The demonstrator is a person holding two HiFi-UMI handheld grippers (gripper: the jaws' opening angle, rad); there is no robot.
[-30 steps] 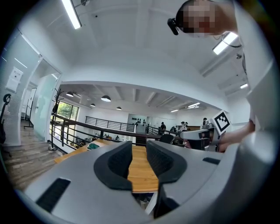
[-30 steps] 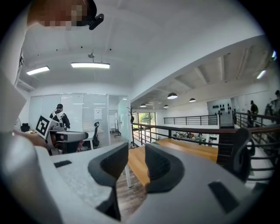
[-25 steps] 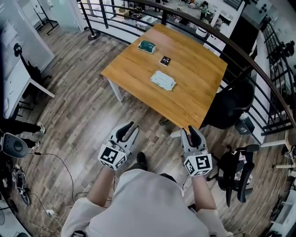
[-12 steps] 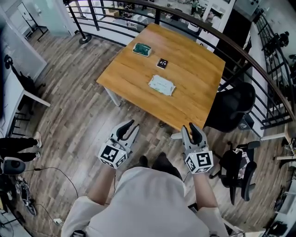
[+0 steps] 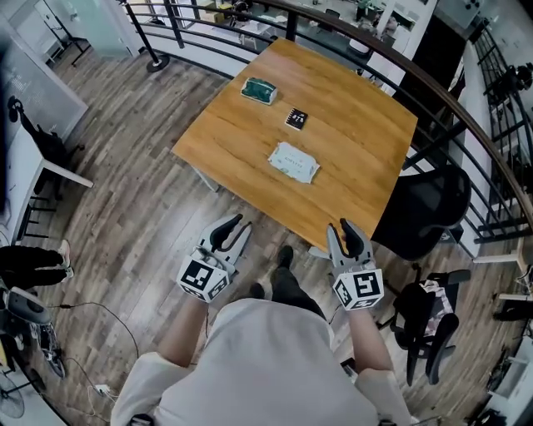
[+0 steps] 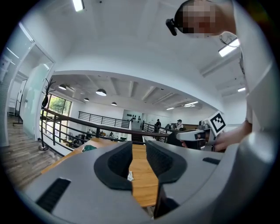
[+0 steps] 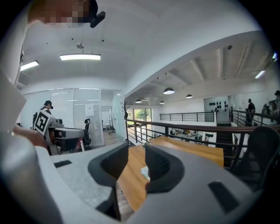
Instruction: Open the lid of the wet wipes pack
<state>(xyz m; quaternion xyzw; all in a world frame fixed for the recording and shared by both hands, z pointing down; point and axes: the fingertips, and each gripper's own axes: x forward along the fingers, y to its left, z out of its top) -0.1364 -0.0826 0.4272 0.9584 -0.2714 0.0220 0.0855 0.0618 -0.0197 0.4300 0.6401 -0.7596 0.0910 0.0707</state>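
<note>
The wet wipes pack, pale green and flat, lies near the middle of the wooden table. It shows small and far between the jaws in the left gripper view and in the right gripper view. My left gripper and right gripper are held over the floor, short of the table's near edge, well apart from the pack. Both stand open with nothing between the jaws, as seen in the left gripper view and the right gripper view.
A green pouch and a small black card lie farther back on the table. A black office chair stands at the table's right corner, another behind it. A dark railing curves round the far side. Cables lie on the floor at left.
The person has stepped toward the table; both grippers have come closer to its near edge. The jaws have kept the same opening.
</note>
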